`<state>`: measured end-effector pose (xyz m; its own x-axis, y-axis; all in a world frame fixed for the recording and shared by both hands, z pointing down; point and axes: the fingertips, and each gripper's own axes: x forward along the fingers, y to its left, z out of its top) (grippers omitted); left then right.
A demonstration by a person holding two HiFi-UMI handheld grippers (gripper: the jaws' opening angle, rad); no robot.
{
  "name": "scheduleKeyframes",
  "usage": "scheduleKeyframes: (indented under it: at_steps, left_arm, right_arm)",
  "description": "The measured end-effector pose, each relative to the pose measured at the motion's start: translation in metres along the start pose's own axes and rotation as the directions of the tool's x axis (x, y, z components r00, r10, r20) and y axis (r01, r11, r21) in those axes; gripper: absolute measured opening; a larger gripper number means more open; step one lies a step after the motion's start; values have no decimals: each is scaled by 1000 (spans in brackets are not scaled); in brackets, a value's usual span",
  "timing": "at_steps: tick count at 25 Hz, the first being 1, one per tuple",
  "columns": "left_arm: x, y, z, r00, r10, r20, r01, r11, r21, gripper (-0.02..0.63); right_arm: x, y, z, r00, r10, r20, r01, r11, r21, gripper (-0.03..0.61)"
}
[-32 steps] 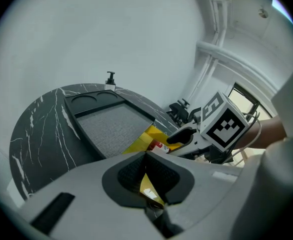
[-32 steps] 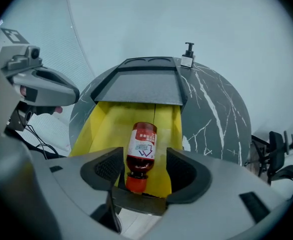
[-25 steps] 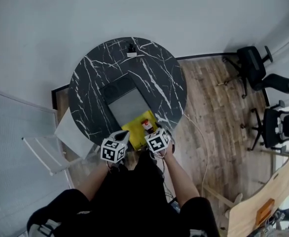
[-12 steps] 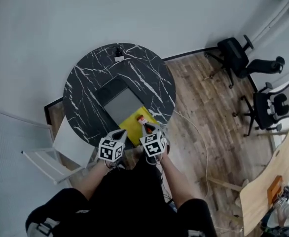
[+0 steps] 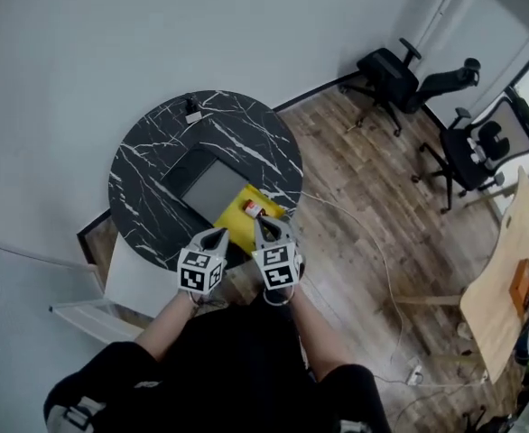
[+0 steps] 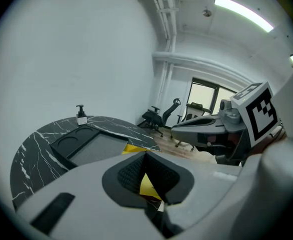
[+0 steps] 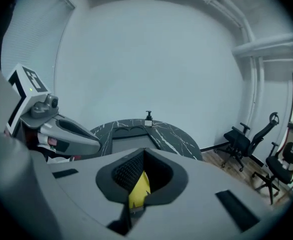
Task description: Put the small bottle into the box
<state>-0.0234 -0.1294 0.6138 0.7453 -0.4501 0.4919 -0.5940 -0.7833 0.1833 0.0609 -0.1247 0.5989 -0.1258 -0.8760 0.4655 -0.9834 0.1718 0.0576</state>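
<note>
The small bottle [image 5: 251, 208], white with a red part, lies on a yellow sheet [image 5: 237, 222] at the near edge of the round black marble table [image 5: 147, 165]. Behind the sheet sits the black box [image 5: 176, 174] with a grey inside [image 6: 99, 148]. My right gripper [image 5: 263, 227] is shut just short of the bottle, and nothing is between its jaws [image 7: 145, 152]; only yellow shows below them. My left gripper [image 5: 218, 235] hangs beside it over the sheet's left part, its jaws [image 6: 146, 154] closed together and empty.
A small pump bottle [image 5: 192, 111] stands at the table's far edge, also in the right gripper view [image 7: 148, 118]. Office chairs [image 5: 400, 70] stand on the wooden floor to the right, with a wooden board [image 5: 504, 287] further right. A white chair [image 5: 125, 291] is at the table's left.
The head view has swung, so the table sits further left and higher. Both grippers stay at the table's near edge, and the bottle stays on the yellow sheet.
</note>
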Motion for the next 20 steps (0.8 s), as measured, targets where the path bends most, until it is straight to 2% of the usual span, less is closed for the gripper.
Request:
scheduleKeyframes:
  at_steps: [4, 8, 14, 17, 20]
  left_arm:
    - [-20, -12, 18, 998, -11, 62, 8, 999, 45, -3]
    - [-34, -24, 48, 992, -7, 124, -4, 996, 87, -3]
    - [-63, -49, 102, 971, -17, 237, -15, 991, 131, -3]
    - [-79, -69, 124, 955, -39, 293, -11, 986, 168, -3]
    - [-85, -77, 133, 946, -11, 324, -44, 986, 162, -3]
  right_arm:
    - [-32, -2, 24, 992, -75, 103, 71, 997, 42, -5]
    - [-55, -8, 54, 970, -124, 208, 121, 992, 29, -5]
    - [-93, -13, 102, 944, -135, 301, 154, 987, -38, -5]
    - [-124, -19, 126, 921, -140, 363, 184, 979, -89, -5]
    - [-147, -28, 139, 906, -134, 401, 181, 980, -82, -5]
